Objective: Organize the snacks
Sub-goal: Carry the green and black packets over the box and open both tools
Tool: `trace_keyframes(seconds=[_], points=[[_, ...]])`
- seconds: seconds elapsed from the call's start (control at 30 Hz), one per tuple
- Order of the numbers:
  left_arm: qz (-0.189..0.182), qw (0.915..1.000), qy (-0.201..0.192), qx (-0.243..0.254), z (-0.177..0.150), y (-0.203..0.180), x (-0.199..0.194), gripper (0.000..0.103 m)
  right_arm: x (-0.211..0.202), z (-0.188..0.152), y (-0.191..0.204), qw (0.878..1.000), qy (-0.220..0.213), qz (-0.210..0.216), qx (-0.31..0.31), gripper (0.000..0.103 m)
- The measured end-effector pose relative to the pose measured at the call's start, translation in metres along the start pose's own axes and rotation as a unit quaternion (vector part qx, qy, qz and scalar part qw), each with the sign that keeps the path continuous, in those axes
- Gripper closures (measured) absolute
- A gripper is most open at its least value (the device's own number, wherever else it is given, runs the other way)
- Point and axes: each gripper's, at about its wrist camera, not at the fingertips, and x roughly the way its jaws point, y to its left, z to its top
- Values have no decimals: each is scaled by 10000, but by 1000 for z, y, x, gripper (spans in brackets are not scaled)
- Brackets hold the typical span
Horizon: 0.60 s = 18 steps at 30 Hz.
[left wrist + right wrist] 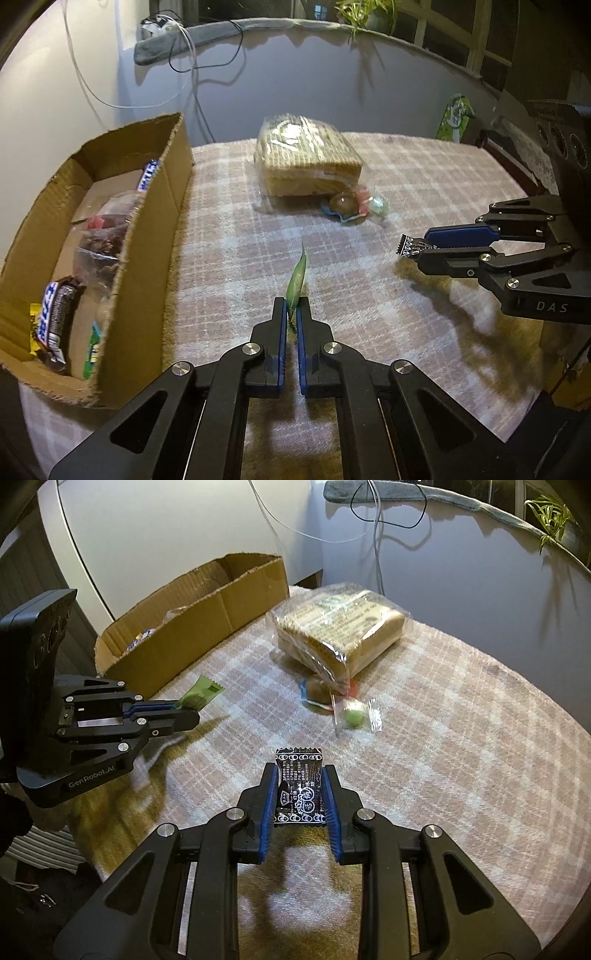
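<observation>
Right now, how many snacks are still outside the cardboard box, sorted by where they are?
Held in grippers: 2, green packet in the left gripper, black packet in the right gripper.
On the tablecloth: 3, wafer pack, round candy, clear-wrapped green candy.
Total: 5.

Dim warm light, long shadows on the tablecloth (406,177), fisheye-bent, darkened edges, slight blur
</observation>
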Motion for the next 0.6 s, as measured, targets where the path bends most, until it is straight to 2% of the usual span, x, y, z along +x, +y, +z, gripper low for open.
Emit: trace_keyframes(seconds=[0.3,0.6], points=[[-21,9985,-425,-334,6,22,-31,99,-17,25,16,9996,-248,-42,-139,78],[243,9937,-819,-725,4,66,-61,99,-22,70,51,9974,-554,19,-457,78]])
